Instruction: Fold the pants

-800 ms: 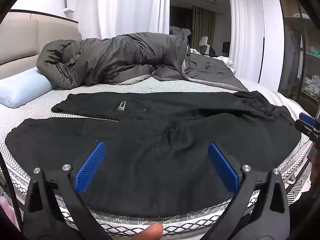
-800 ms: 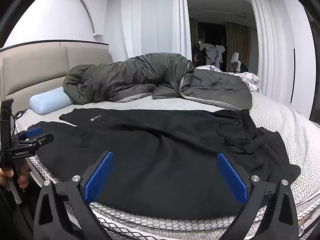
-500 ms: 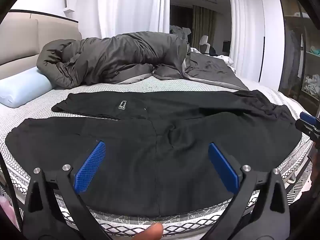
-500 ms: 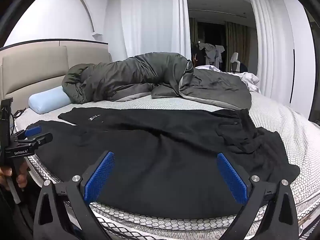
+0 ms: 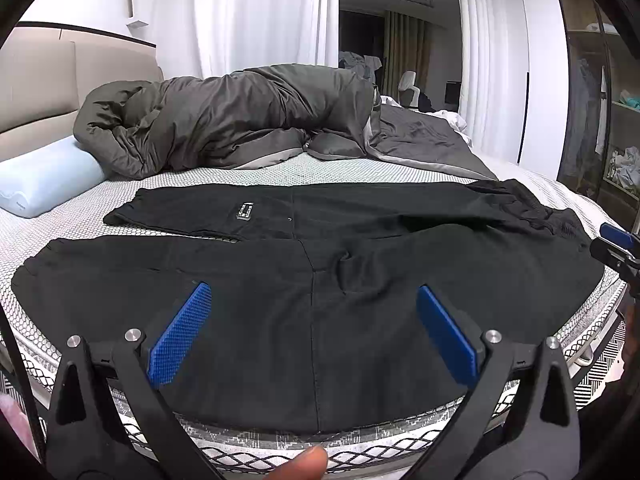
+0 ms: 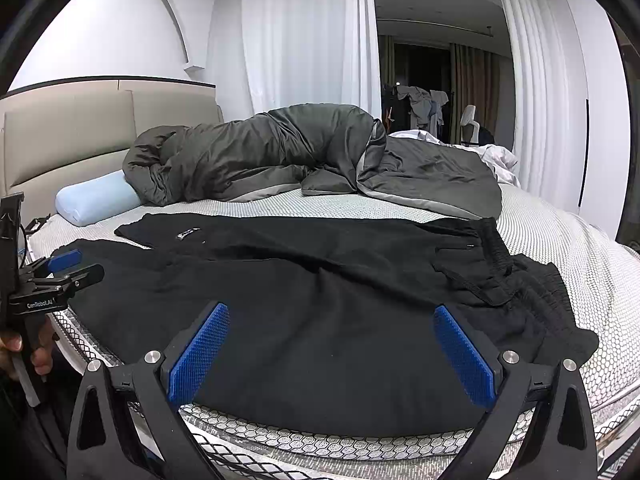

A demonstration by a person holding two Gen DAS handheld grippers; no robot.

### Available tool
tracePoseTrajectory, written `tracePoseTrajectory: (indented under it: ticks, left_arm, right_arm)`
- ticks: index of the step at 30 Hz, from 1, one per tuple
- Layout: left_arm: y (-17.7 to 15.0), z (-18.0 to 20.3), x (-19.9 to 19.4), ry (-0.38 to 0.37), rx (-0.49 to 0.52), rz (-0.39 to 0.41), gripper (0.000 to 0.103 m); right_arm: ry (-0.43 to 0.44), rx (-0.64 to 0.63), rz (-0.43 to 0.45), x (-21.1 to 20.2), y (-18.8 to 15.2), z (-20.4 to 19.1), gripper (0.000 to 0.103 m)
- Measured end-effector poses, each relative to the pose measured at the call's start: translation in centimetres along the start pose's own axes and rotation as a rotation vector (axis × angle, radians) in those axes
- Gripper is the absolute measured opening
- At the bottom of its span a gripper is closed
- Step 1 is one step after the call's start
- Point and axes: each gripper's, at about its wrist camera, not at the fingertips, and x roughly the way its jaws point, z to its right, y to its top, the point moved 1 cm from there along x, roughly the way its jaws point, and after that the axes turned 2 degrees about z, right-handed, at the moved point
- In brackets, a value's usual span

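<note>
change: none seen, scene as it was a moment ago | pants (image 5: 320, 312) flat on bed (image 5: 360, 168), frame centre, unfolded | left claw (image 5: 316, 336) released, empty | right claw (image 6: 332, 352) released, empty | folding not begun

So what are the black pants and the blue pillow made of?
The pants look like soft matte knit cloth, maybe cotton: no shine, limp wrinkles, a ribbed gathered waistband. The pillow looks like smooth foam under a plain cover, since it keeps a rounded shape; hard to be sure.
</note>
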Motion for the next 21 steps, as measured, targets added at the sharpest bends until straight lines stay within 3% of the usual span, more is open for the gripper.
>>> tracePoseTrajectory:
  ticks: [21]
  left_arm:
    - [-0.13,-0.21,-0.02,0.005,0.003,-0.004,0.102]
  right_arm:
    - [-0.010,-0.016,-0.014,0.20,-0.41,-0.04,0.103]
